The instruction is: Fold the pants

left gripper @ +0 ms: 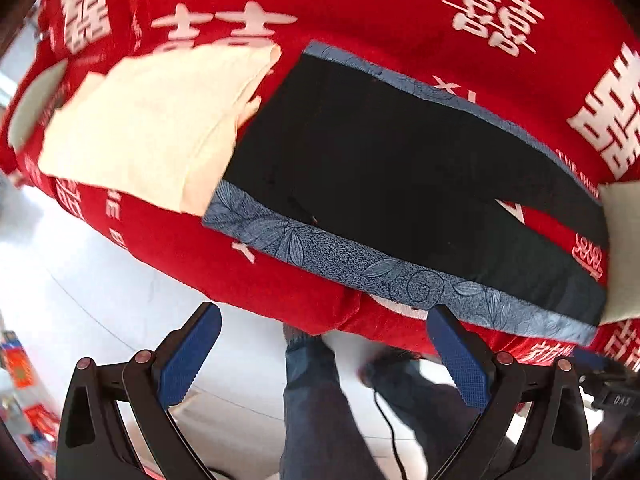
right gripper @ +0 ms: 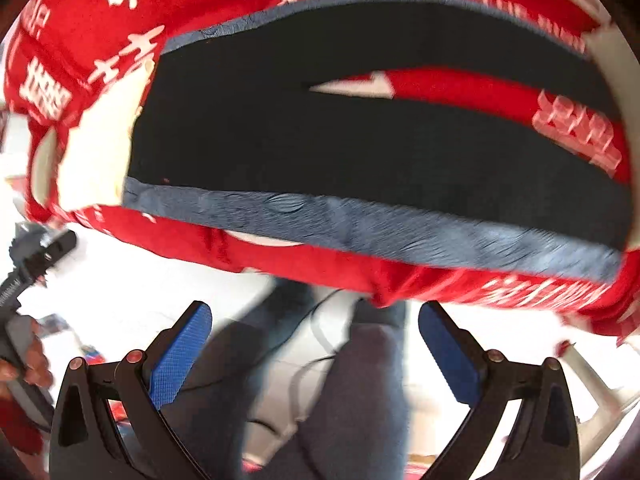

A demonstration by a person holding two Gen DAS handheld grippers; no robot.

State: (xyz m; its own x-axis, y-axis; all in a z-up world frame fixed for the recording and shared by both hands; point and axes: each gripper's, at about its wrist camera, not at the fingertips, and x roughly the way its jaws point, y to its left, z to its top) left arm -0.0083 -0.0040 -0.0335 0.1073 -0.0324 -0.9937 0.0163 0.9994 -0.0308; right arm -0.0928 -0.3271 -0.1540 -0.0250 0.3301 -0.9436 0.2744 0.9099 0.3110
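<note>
Dark navy pants [left gripper: 384, 160] with blue floral side stripes lie flat and spread on a red cloth-covered table [left gripper: 360, 8], legs apart with red cloth showing between them. The same pants show in the right wrist view [right gripper: 320, 140], blurred. My left gripper [left gripper: 324, 320] is open and empty, just off the table's near edge below the pants' striped side. My right gripper [right gripper: 316, 316] is open and empty, also off the near edge.
A folded cream cloth [left gripper: 152, 120] lies left of the pants, touching the waist end. A pale cloth [left gripper: 624, 248] sits at the right end. Below the table are the person's legs in jeans [left gripper: 320, 400] and a white floor. The other handle [right gripper: 28, 272] shows at left.
</note>
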